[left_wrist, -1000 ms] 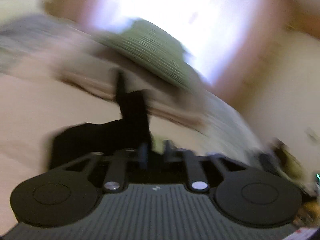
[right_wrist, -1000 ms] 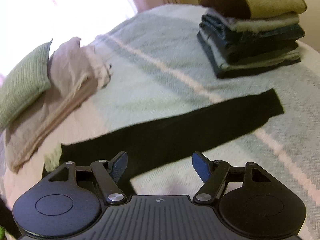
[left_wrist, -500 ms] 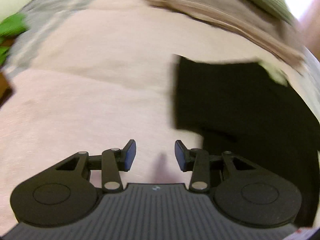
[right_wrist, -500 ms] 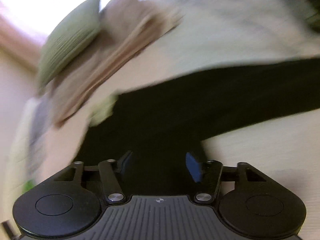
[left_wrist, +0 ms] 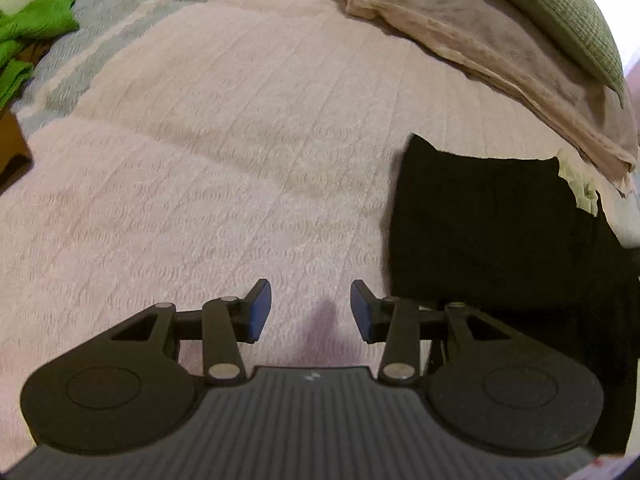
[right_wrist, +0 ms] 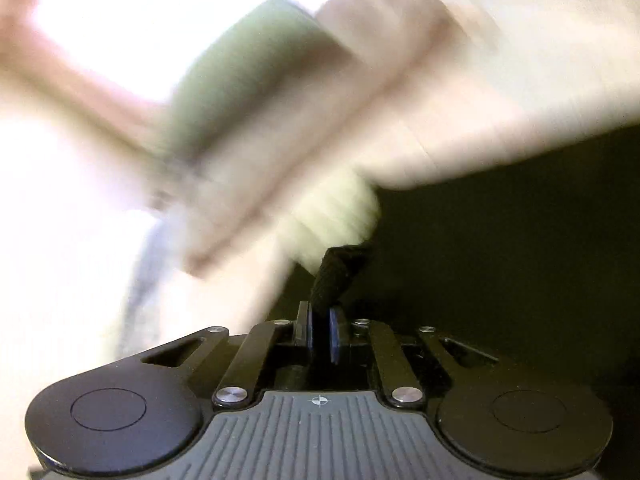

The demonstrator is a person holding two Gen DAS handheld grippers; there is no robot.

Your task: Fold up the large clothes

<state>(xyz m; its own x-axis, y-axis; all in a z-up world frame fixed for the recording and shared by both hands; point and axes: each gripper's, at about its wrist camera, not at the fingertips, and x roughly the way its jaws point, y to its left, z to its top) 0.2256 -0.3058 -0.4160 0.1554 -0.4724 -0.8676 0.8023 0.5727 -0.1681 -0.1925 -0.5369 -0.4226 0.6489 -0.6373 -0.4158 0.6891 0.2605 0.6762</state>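
A black garment [left_wrist: 496, 224] lies flat on the pale pink bedspread [left_wrist: 224, 152], to the right in the left wrist view. My left gripper [left_wrist: 311, 307] hangs over bare bedspread just left of the garment's near edge, jaws partly apart with nothing between them. In the blurred right wrist view my right gripper [right_wrist: 320, 330] has its jaws closing onto a bunched edge of the black garment [right_wrist: 334, 276], which sticks up from between the blue pads. The rest of the dark cloth [right_wrist: 500, 248] fills the right side of that view.
A beige folded cloth [left_wrist: 480, 40] and a green ribbed pillow [left_wrist: 560, 12] lie at the far right. Bright green fabric [left_wrist: 28, 36] sits at the far left edge of the bed. A pale yellow-green scrap [left_wrist: 580, 184] peeks out beside the black garment.
My left gripper let go of the black cloth and dropped over bare bedspread. My right gripper swung down to the garment and closed from wide open onto its edge.
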